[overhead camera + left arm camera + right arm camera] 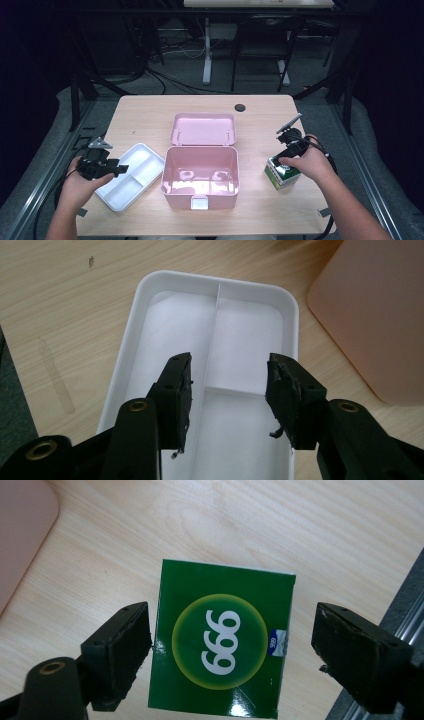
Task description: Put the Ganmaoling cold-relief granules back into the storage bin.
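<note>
The green box (220, 642) sits on the table (300, 525), right of the pink case (200, 172). The right gripper (230, 652) is wide open around it; one pad looks close to its side, the other is apart. The box should be kept in the middle before squeezing. "999" is printed on top. The left gripper (227, 390) is held open and empty over the white tray (150, 285).
</note>
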Demonstrator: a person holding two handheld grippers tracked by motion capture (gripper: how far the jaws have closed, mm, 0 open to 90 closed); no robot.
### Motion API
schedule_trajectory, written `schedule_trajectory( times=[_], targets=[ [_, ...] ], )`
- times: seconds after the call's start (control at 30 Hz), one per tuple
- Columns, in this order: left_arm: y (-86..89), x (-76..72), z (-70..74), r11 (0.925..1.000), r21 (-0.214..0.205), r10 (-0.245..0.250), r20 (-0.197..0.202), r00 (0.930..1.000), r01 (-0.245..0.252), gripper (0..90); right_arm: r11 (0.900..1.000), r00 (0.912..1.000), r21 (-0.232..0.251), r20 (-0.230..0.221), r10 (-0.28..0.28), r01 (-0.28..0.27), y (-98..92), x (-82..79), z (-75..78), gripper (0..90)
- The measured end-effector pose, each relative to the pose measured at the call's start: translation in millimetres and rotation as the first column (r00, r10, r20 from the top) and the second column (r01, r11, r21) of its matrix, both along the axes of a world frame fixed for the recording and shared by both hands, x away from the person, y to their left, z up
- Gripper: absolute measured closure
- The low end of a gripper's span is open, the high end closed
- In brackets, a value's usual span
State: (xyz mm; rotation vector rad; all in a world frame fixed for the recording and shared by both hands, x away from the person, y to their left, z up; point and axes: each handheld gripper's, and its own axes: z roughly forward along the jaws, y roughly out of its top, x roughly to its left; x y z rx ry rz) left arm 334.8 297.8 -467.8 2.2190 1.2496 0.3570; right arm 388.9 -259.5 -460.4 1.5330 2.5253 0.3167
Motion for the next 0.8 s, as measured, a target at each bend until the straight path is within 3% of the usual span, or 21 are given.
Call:
schedule_trajectory(
  times=[0.4, 0.8],
  targets=[
    [-1.8, 1.5, -2.4, 1.0, 0.009, -0.003, -0.007, 1.0, 0.003, 53.2, 0.9996, 0.9989, -0.021, -0.045, 0.016, -0.017, 2.1, -1.6, -15.3, 14.5],
    [-2.5, 1.5, -2.8, 0.9999, 0.01, -0.005, -0.009, 0.9999, 0.006, 53.2, 0.999, 0.9959, -0.033, -0.084, -0.032, 0.03, 1.9, 2.8, -21.2, 14.4]
  ],
)
